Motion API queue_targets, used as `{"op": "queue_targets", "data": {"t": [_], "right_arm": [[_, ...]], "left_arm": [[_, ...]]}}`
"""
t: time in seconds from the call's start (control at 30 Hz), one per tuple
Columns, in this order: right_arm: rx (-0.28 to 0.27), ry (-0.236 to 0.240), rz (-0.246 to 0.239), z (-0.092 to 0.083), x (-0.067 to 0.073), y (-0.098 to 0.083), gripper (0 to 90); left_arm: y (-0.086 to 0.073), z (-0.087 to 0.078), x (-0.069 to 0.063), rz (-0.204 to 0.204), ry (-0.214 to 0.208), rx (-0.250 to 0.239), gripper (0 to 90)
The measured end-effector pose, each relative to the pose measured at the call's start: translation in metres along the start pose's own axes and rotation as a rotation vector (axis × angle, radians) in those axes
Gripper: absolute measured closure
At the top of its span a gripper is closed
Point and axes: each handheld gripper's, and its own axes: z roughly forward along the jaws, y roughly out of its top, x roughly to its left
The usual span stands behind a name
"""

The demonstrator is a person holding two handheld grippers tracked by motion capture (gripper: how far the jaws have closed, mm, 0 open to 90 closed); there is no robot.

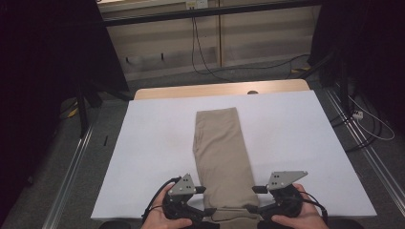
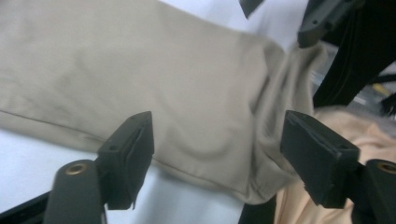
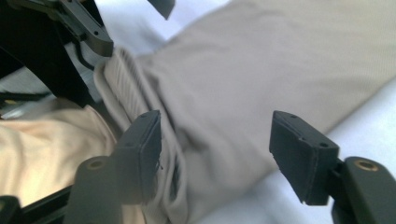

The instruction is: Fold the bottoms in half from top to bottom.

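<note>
A beige folded cloth (image 1: pixel 220 152) lies lengthwise down the middle of the white table cover (image 1: pixel 296 143), and its near end droops over the front edge. My left gripper (image 1: pixel 206 200) sits at the cloth's near left corner and my right gripper (image 1: pixel 252 199) at its near right corner, each held in a hand. In the left gripper view the jaws (image 2: pixel 217 140) stand wide apart over the cloth's hem (image 2: pixel 163 79), with the pads off it. In the right gripper view the jaws (image 3: pixel 217 140) are likewise spread over the cloth (image 3: pixel 280 60) without pressing on it.
A strip of wooden tabletop (image 1: pixel 215 89) shows beyond the white cover. Metal rails (image 1: pixel 71 167) run along the floor on both sides, and cables (image 1: pixel 372 124) lie at the right. A paler peach fabric (image 2: pixel 336 126) sits below the table's near edge.
</note>
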Motion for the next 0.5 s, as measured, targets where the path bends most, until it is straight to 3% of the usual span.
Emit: {"op": "queue_targets", "data": {"t": [0.07,0.13,0.27,0.37,0.43,0.5], "right_arm": [[-0.012,-0.021,-0.007,-0.003,-0.001,0.001,33.1],[-0.018,-0.039,-0.006,-0.004,-0.006,0.003,33.3],[-0.010,-0.080,0.009,0.003,-0.027,0.011,32.2],[-0.004,-0.116,0.014,0.013,-0.050,0.023,32.3],[0.002,-0.143,0.015,0.018,-0.063,0.032,30.7],[-0.003,-0.153,0.027,0.024,-0.078,0.043,29.9]], "left_arm": [[0.001,-0.003,0.004,-0.011,0.026,-0.025,22.1],[0.003,-0.003,0.011,-0.018,0.085,-0.026,21.6],[0.008,0.001,0.034,-0.039,0.183,-0.029,18.0],[0.015,0.002,0.056,-0.050,0.241,-0.037,18.3],[0.021,0.004,0.074,-0.085,0.263,-0.041,19.0],[0.027,0.006,0.094,-0.093,0.305,-0.044,18.9]]}}
